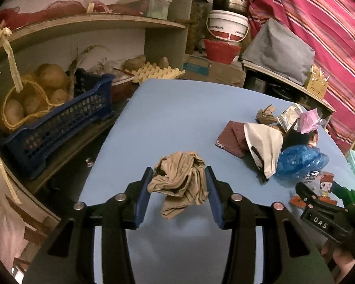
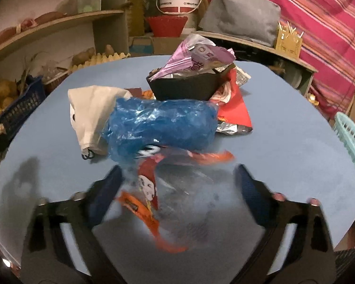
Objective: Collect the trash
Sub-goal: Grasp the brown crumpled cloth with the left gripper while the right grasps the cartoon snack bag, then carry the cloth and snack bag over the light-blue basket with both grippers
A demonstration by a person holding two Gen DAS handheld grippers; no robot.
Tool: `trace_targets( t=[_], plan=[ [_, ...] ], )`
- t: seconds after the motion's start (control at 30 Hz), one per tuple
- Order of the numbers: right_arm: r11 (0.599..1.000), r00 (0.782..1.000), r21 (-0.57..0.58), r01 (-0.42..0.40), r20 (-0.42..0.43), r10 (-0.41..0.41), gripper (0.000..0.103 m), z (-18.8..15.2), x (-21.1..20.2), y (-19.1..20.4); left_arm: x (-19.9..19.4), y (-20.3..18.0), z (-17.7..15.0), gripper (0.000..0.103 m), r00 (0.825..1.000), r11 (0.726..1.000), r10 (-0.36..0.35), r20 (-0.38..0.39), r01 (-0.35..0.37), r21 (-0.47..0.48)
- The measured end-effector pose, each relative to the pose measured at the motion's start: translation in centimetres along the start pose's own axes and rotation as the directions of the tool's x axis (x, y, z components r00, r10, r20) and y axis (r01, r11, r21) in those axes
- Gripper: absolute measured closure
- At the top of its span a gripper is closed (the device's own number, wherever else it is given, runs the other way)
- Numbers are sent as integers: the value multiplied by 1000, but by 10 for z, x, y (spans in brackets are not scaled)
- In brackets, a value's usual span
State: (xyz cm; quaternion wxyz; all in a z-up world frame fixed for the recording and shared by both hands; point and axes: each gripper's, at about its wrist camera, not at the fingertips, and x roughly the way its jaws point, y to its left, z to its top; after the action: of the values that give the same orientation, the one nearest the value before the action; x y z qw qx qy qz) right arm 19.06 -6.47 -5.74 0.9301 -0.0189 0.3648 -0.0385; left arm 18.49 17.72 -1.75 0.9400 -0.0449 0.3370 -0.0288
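My left gripper [image 1: 178, 176] is shut on a crumpled tan stocking [image 1: 179, 184] and holds it above the blue table [image 1: 177, 108]. A trash pile lies to its right: a white pouch [image 1: 264, 144], a blue plastic bag [image 1: 298, 161], a maroon packet [image 1: 232, 139]. My right gripper [image 2: 177, 177] is open, its jaws on either side of a clear cartoon wrapper with orange edges [image 2: 151, 196] on the table. Just beyond lie the blue plastic bag [image 2: 163, 127], the white pouch [image 2: 92, 108] and a black container [image 2: 184, 85] holding a purple wrapper [image 2: 196, 59].
A blue crate [image 1: 56, 123] and netted potatoes [image 1: 35, 97] sit on the left shelf. An egg tray [image 1: 158, 72] lies behind the table. A teal basket [image 2: 352, 137] stands at the table's right edge. A red striped cloth [image 2: 319, 23] hangs at the right.
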Motion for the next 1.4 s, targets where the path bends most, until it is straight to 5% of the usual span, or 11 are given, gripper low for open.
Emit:
trace_targets(
  t=[0.57,0.87,1.4],
  plan=[
    [987,988,21,-157,-8,157,49,-1,-15,-43,9,-22,5,59,1000,999,2,8,-3,33],
    [992,993,36,-118,14,117,49,-3,-23,-92,10,-42,5,59,1000,998,11,20,-13,65],
    [993,990,32,-115,82,113,50,9,-38,-187,-6,-133,22,59,996,988,26,90,-39,150]
  ],
)
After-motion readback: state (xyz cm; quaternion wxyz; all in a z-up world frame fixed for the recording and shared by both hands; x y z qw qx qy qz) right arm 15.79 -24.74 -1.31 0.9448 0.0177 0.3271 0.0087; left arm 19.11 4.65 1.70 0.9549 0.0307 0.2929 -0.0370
